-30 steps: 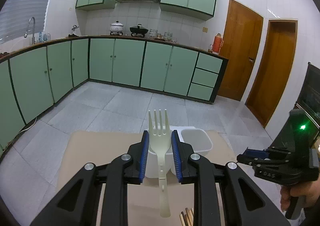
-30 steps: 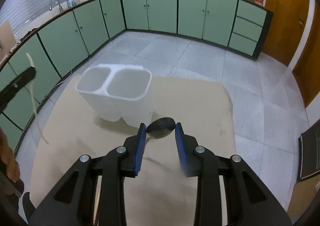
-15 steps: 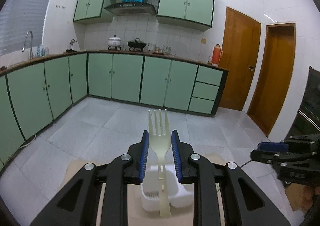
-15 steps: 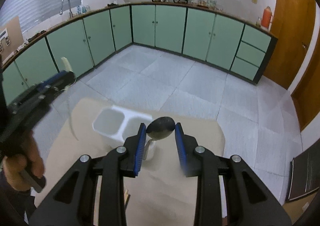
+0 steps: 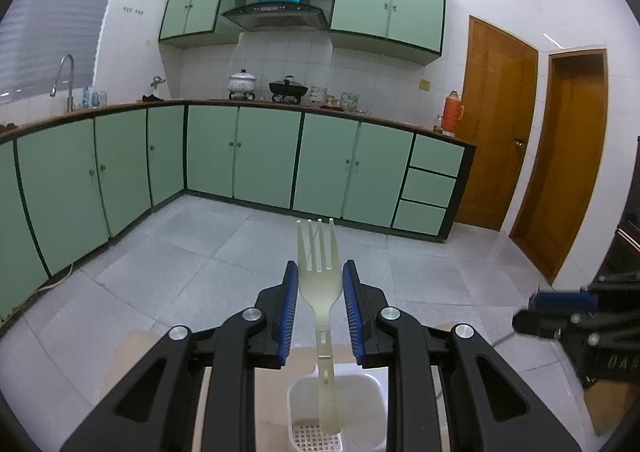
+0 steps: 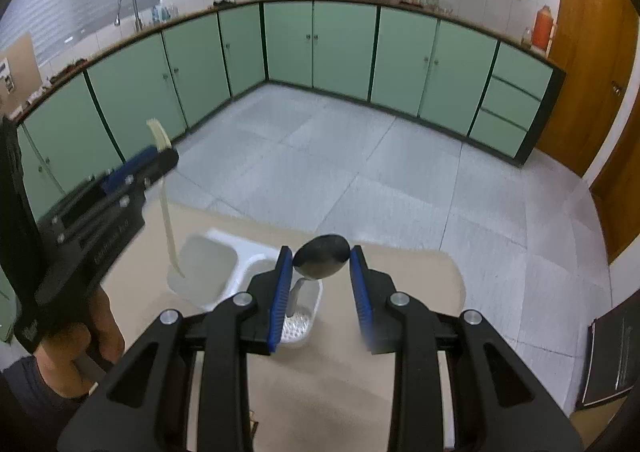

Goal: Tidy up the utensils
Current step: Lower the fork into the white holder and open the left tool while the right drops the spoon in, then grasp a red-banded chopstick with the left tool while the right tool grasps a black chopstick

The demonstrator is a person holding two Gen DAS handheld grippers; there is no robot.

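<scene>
Fork [image 5: 320, 284], cream plastic, stands clamped in the left tool [image 5: 320, 308], handle tip over the white caddy [image 5: 376, 392] near the worktop's [image 6: 400, 272] far edge. Right tool [image 6: 318, 284] seemingly pinches a metal spoon [image 6: 322, 261] above it.

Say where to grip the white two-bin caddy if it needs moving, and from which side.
Grip the caddy at the divider wall between its two bins, coming straight down from above: it stands upright with open tops, so one finger fits into each bin. The outer body looks too wide for the fingers. Fork and spoon handles hang over the bins now; clear them first.
</scene>
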